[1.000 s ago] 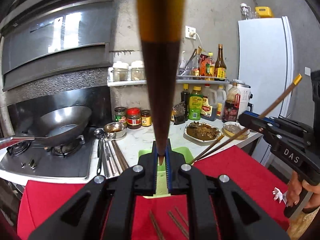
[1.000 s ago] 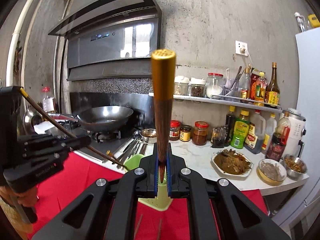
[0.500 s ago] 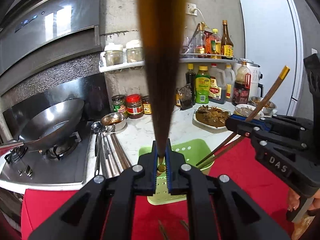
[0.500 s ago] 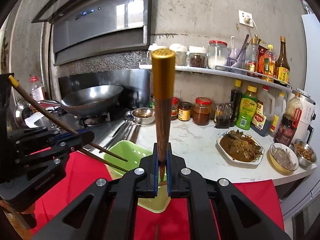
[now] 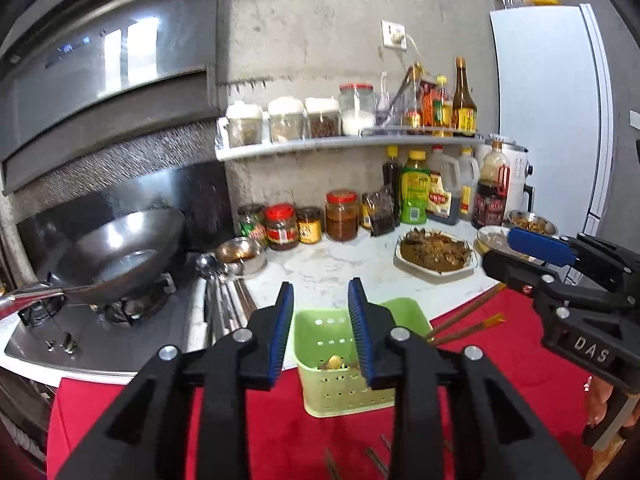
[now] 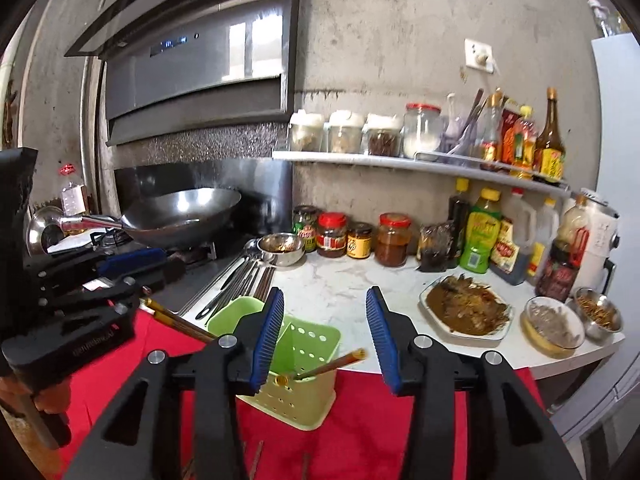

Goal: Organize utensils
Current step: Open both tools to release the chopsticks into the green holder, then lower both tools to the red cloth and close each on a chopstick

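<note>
A light green perforated basket (image 5: pixel 344 384) (image 6: pixel 298 404) stands on the red cloth (image 5: pixel 280 428) at the counter's edge. Brown chopsticks with gold caps rest in it. One pair (image 5: pixel 460 326) leans out to the right in the left wrist view, and one stick (image 6: pixel 332 364) leans right in the right wrist view. My left gripper (image 5: pixel 320 320) hovers just over the basket with its jaws opening and nothing between the pads. My right gripper (image 6: pixel 326 336) is also over the basket, jaws opening and empty. A few loose chopsticks (image 5: pixel 372 460) lie on the cloth below.
A wok (image 5: pixel 116 256) sits on the stove at left. Metal utensils (image 6: pixel 244 276) and a small steel bowl (image 6: pixel 280 246) lie beside it. Jars, sauce bottles and a plate of food (image 6: pixel 468 308) fill the counter behind; a white fridge (image 5: pixel 552 120) stands at right.
Both grippers went from shut on an upright gold-capped chopstick to open; the sticks have dropped into the green basket. Both grippers have moved in closer over the basket.
</note>
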The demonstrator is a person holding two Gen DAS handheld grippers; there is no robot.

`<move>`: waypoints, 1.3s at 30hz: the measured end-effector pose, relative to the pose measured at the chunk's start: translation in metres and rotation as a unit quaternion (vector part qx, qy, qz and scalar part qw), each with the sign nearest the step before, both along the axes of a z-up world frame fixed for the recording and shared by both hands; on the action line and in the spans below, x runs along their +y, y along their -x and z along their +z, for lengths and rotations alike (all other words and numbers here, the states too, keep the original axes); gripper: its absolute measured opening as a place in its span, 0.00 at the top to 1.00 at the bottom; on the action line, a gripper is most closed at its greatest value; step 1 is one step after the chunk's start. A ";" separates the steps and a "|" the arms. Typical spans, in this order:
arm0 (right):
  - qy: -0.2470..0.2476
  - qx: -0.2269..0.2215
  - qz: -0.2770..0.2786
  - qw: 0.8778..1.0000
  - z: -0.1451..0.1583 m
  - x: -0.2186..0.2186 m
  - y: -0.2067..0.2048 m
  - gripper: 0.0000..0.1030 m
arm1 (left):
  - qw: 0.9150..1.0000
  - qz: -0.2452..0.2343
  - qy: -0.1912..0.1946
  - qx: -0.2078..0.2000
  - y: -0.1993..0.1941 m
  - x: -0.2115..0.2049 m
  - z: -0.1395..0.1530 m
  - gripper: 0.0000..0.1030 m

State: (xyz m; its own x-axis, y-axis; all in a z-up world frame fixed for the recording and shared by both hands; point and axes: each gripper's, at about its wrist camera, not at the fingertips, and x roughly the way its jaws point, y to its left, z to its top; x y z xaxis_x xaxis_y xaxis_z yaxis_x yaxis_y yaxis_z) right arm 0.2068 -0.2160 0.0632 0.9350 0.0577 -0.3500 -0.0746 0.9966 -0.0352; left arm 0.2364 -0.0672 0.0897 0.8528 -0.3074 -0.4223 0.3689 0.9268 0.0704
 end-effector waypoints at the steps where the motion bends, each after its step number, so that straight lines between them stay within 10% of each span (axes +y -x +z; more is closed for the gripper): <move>1: 0.001 -0.003 -0.002 1.000 0.002 -0.002 0.007 0.56 | 1.000 0.004 0.002 -0.004 0.005 0.003 0.003 0.73; 10: 0.005 -0.004 -0.003 1.000 -0.011 -0.018 0.100 0.56 | 0.997 0.073 -0.023 -0.004 0.079 0.045 -0.009 0.73; 23: -0.011 0.096 0.003 0.995 -0.126 -0.011 0.190 0.56 | 0.985 0.113 -0.030 0.126 0.176 0.078 -0.128 0.73; 39: -0.022 0.177 0.010 0.984 -0.194 0.003 0.196 0.73 | 0.974 0.095 -0.016 0.203 0.203 0.070 -0.184 0.64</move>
State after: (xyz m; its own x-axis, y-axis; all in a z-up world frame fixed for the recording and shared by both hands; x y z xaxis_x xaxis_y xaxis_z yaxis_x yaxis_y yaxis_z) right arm 0.0107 -0.2131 -0.1308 0.7530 0.0972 -0.6508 -0.0947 0.9947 0.0389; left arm 0.0330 0.0028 -0.0945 0.6532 -0.1419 -0.7438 0.1946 0.9807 -0.0161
